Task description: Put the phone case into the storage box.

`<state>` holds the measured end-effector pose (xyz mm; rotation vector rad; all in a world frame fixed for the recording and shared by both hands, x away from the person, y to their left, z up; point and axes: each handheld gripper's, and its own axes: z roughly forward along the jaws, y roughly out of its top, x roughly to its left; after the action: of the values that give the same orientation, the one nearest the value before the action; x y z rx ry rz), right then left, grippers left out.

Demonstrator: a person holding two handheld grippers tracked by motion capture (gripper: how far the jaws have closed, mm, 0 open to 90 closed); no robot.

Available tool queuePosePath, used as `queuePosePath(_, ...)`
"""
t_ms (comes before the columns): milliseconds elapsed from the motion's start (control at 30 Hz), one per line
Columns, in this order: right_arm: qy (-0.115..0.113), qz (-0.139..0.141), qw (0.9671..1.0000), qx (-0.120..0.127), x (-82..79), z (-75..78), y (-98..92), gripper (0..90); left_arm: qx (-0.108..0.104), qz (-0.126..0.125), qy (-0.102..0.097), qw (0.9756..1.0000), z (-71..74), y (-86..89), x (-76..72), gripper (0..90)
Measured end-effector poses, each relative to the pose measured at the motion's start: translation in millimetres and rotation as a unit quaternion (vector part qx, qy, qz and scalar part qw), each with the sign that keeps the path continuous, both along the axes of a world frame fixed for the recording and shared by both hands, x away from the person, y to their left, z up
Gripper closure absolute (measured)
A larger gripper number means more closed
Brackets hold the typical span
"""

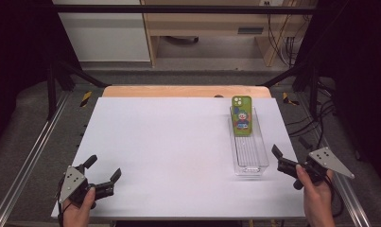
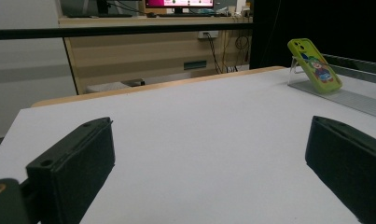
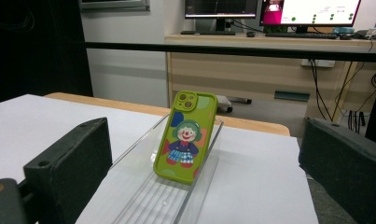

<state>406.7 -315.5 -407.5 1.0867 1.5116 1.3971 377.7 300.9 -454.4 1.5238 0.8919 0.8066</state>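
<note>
Green phone case untouched in its clear tray, both grippers waiting at the near edge.

The green phone case (image 1: 241,116), printed with a clown, leans tilted against the far end wall of a long clear plastic tray (image 1: 248,158) on the right side of the white table (image 1: 169,142); it is the 1 thing in the tray, whose ribbed floor is otherwise bare. The right gripper (image 1: 279,158) sits just beside the tray's near end, jaws spread wide and holding nothing, and its own view looks straight along the tray at the case. The left gripper (image 1: 103,170) rests well apart at the near left corner, jaws also spread and empty. By this showing the work has not begun: reaching, grasping and lifting the case all seem left to do.
</note>
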Motion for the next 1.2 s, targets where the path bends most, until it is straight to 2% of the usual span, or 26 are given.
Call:
queuePosePath(300, -0.009, 0.006, 0.9999, -0.005, -6.2, -11.1, -1.7, 2.8, 0.0, -0.001, 0.001, 1.0, -0.5, -0.3, 0.3, 1.0)
queuePosePath(800, 0.003, 0.037, 0.9993, -0.004, -11.8, -36.3, 9.8, 3.0, 0.0, -0.004, 0.002, 1.0, -0.8, 0.0, 0.2, 1.0)
queuePosePath(1200, 0.01, 0.049, 0.9987, -0.003, -12.3, -44.6, 18.6, 3.2, 0.001, -0.009, 0.003, 1.0, -1.0, 0.2, 0.2, 1.0)
